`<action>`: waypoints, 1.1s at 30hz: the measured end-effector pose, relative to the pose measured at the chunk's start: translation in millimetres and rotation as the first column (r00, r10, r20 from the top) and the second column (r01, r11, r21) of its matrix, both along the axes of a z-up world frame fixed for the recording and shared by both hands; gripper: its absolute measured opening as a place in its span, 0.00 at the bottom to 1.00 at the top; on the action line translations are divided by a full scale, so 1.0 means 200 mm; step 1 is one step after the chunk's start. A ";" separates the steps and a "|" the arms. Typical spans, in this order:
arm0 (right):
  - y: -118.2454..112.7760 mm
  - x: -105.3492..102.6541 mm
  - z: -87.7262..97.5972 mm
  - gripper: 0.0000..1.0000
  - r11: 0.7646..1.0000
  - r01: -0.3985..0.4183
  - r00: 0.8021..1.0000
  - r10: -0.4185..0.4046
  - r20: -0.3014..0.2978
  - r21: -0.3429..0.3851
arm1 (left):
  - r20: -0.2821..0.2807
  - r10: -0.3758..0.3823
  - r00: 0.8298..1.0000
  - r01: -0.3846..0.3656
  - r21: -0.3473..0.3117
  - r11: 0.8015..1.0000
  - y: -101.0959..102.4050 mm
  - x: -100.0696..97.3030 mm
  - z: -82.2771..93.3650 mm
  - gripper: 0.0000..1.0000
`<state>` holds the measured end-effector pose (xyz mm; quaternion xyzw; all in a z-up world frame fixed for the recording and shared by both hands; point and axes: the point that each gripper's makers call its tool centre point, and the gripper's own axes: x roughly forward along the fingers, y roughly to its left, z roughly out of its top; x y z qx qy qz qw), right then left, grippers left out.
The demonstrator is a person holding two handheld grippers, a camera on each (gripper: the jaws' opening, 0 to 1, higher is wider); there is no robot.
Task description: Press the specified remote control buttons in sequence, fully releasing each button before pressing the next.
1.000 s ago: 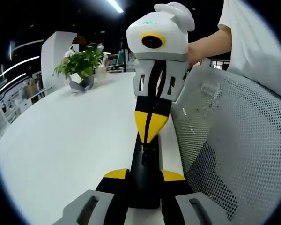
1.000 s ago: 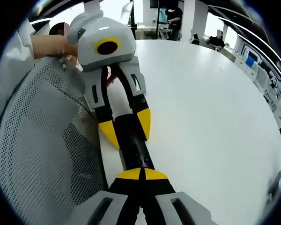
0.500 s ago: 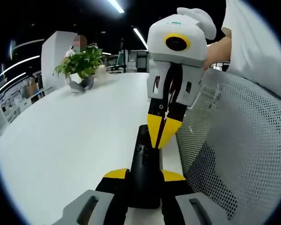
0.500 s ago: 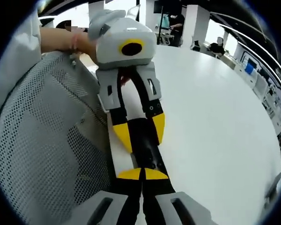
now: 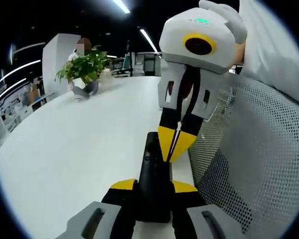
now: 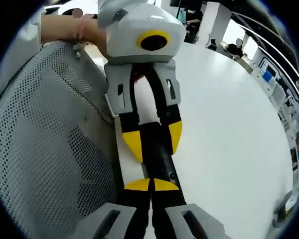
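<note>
The white table point(image 5: 74, 144) spreads from 9 o'clock toward 12 in the left gripper view, and its far end is lost in fisheye blur; in the right gripper view it takes the 3 o'clock side. A grey mesh chair back point(image 5: 249, 164) covers the 3 to 5 o'clock area, cut off by the rim, and sits at 8 to 10 o'clock in the right gripper view. The left gripper point(image 5: 152, 191) is clamped on the near end of the black remote control point(image 5: 152, 164), whose lower part is hidden between the yellow tips; its buttons are too small to read. The right gripper point(image 5: 175, 152), coming in from 1 o'clock, has its jaws together, tips on or just over the remote: contact cannot be told. A potted plant point(image 5: 87, 67) stands at 11 o'clock, far off. A bare forearm point(image 6: 65, 32) shows at 11 o'clock behind the left gripper.
</note>
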<state>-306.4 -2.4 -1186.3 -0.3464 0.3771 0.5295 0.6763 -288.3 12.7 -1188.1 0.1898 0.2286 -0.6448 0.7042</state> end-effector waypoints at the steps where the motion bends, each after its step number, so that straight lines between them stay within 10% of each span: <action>1: 0.00 0.00 0.00 0.00 0.999 0.028 0.999 -0.028 -0.016 0.026 | 0.001 0.000 1.000 0.000 0.000 1.000 0.00 0.00 0.00 0.25; 13: -0.01 0.08 0.04 0.00 0.996 0.069 0.998 -0.069 -0.002 0.065 | 0.003 -0.001 1.000 0.001 -0.002 1.000 0.00 0.00 0.00 0.25; 33: 0.00 0.10 0.01 0.00 0.990 -0.099 0.989 0.108 0.099 -0.098 | 0.009 -0.004 1.000 0.004 0.006 1.000 0.00 0.00 0.00 0.25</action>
